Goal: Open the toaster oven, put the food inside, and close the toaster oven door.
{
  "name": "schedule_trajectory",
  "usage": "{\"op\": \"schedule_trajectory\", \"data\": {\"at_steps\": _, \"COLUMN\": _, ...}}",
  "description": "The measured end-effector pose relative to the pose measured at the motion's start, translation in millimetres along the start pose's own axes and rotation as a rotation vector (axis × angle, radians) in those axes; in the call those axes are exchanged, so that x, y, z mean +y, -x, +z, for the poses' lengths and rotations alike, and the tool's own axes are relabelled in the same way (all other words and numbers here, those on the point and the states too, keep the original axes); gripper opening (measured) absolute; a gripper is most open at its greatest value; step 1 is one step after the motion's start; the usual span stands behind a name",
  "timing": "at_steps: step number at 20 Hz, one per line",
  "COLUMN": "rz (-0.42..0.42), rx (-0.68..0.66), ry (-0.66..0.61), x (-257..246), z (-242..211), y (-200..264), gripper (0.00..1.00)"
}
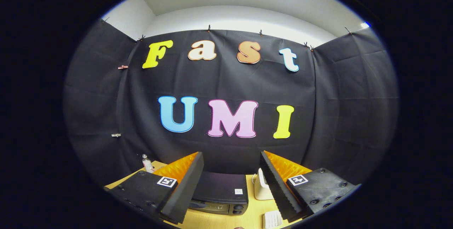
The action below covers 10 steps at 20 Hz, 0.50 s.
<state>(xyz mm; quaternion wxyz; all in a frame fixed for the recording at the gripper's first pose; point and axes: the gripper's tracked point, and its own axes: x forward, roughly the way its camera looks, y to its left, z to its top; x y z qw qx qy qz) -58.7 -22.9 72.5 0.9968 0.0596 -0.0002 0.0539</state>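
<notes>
The gripper (231, 172) is wide open and holds nothing; the toaster oven (221, 195) sits on the table (254, 215) below, between its fingers; I cannot tell if its door is closed or if food is inside.

A pale wooden worktop (216, 220) low in the frame carries a black toaster oven (220, 193) at centre, a small bottle (147, 163) at lower left, and white objects (263, 186) at lower right.

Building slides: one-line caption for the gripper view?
Open gripper held high above the toaster oven on the wooden table, nothing grasped.
</notes>
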Motion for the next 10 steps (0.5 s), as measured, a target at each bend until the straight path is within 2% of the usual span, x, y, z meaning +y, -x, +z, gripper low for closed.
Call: {"op": "schedule_trajectory", "data": {"at_steps": 10, "rz": 0.028, "rx": 0.035, "ry": -0.029, "x": -10, "z": -17, "y": -2, "gripper": 0.98}}
